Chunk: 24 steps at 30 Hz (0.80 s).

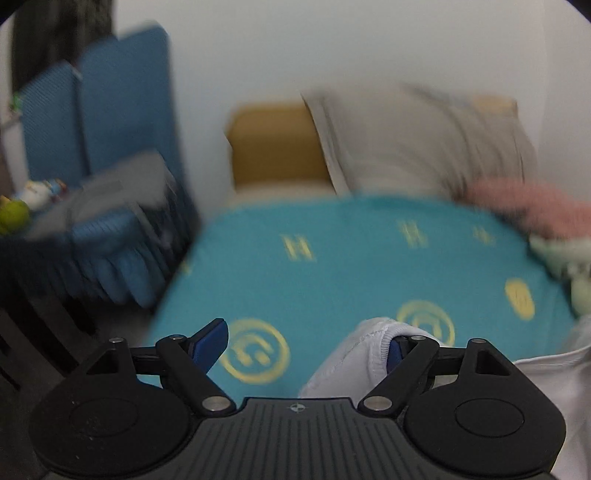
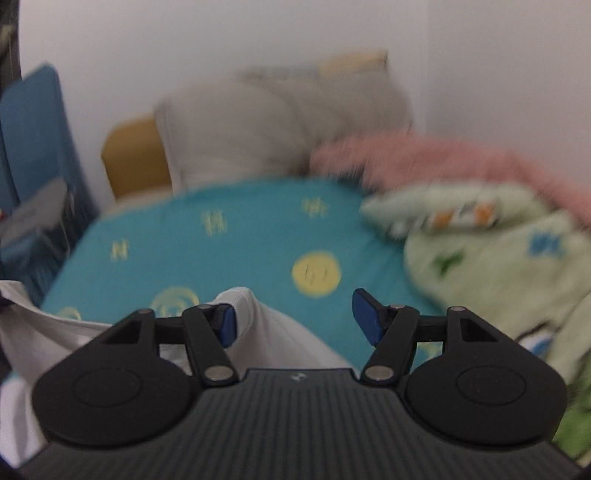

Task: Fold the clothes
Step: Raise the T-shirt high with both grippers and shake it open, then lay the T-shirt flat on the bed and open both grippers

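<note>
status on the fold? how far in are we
Done: nothing visibly folded. In hand: the white garment drapes over one blue pad of each open gripper, left gripper and right gripper, above the teal bedsheet; neither clamps it. Left: lay it flat and fold; the green blanket lies rumpled alongside.

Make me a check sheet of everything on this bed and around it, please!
Surface: bed with teal sheet, yellow smiley prints.
Job's things: white garment draped over one blue pad of each gripper.
Clutter: green blanket, pink blanket, grey pillow.
Grippers: left hand-held gripper open; right hand-held gripper open, jaws wide apart, not pinching the cloth.
Cables: nothing seen.
Surroundings: white wall, blue panels beside the bed; view blurred.
</note>
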{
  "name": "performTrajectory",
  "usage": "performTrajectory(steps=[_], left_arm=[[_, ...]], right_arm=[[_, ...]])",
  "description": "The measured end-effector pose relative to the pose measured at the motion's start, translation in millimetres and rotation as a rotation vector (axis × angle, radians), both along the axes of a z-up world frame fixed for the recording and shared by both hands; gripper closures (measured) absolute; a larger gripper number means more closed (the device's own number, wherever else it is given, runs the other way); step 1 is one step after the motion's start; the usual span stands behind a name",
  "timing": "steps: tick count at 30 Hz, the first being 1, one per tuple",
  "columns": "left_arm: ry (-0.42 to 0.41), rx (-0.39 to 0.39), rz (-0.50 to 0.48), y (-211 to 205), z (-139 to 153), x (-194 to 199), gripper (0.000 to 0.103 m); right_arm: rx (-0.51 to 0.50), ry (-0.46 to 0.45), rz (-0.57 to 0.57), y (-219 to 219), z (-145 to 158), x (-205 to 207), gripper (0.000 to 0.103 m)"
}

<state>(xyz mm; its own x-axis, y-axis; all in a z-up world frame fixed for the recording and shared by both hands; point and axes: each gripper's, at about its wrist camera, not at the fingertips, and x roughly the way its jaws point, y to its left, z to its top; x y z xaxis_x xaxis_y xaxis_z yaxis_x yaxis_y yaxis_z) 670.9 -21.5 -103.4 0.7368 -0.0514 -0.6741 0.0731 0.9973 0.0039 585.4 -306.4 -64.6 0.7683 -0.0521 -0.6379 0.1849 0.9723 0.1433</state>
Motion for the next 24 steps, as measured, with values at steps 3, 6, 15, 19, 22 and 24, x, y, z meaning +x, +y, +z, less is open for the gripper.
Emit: performTrajectory(steps=[3,6,15,19,22,24], left_arm=[[0.098,-0.081,-0.093,1,-27,19,0.014],[0.078,-0.094,-0.092,2,-26,11,0.006],[-0.105,-0.106,-0.055,24,36,-108,0.0],[-0.144,-0.124,-0.034,47,60,-199,0.0],[-0.165,-0.145,-0.025,65,73,-268,0.0],[-0.173,-0.173,-0.025,77,80,-313,0.0]], right_arm=[[0.249,0.119,0.091,-11,-41,25,0.038],[0.313,0.09,0.083,-10,-46,21,0.018],[0.18,-0.062,0.083,13,21,-85,0.018],[0.154,-0.121,0.079,30,54,-179,0.018],[0.127,-0.167,0.083,48,78,-254,0.018],[0.124,-0.2,0.089,59,95,-303,0.018]])
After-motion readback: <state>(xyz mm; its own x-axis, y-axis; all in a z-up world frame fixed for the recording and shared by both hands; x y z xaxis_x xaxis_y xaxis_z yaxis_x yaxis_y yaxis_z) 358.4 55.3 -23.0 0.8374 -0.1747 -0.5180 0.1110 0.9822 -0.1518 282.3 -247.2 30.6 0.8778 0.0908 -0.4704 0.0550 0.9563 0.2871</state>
